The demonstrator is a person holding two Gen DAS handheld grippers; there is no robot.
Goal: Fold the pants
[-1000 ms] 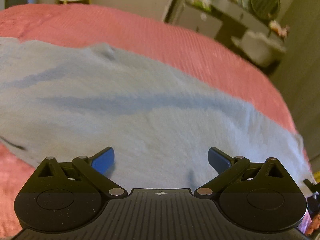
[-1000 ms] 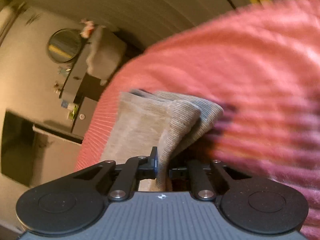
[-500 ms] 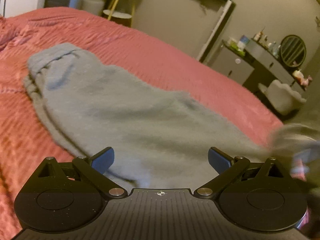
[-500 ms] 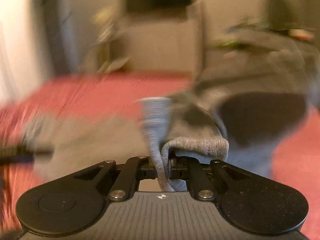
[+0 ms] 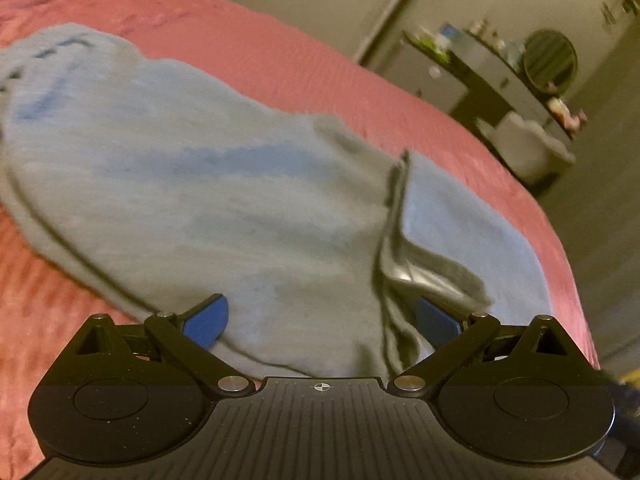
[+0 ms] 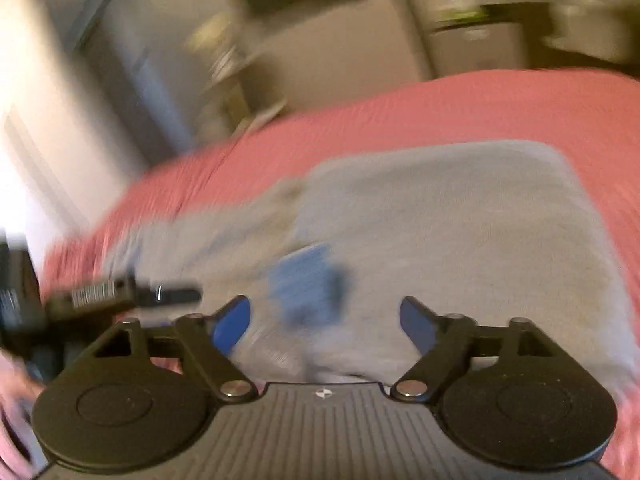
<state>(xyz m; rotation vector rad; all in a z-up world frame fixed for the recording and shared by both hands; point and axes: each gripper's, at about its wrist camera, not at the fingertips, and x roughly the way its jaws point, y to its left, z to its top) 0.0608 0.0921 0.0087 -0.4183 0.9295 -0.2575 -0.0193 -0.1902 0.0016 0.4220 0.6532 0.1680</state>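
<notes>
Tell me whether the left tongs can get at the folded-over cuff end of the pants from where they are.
Probably yes. The left tongs are open, and the folded-over cuff end of the grey pants lies just ahead of them with nothing in between.

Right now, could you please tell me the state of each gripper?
Left gripper: jaws open, holding nothing, over the grey pants.
Right gripper: jaws opening, nothing between them, pants below.

My right view is smeared: the pants (image 6: 440, 232) lose their edges toward nine o'clock. A blurred blue patch (image 6: 308, 280) at twelve o'clock is beyond telling. The bed (image 5: 280, 60) is cut off at nine o'clock.
</notes>
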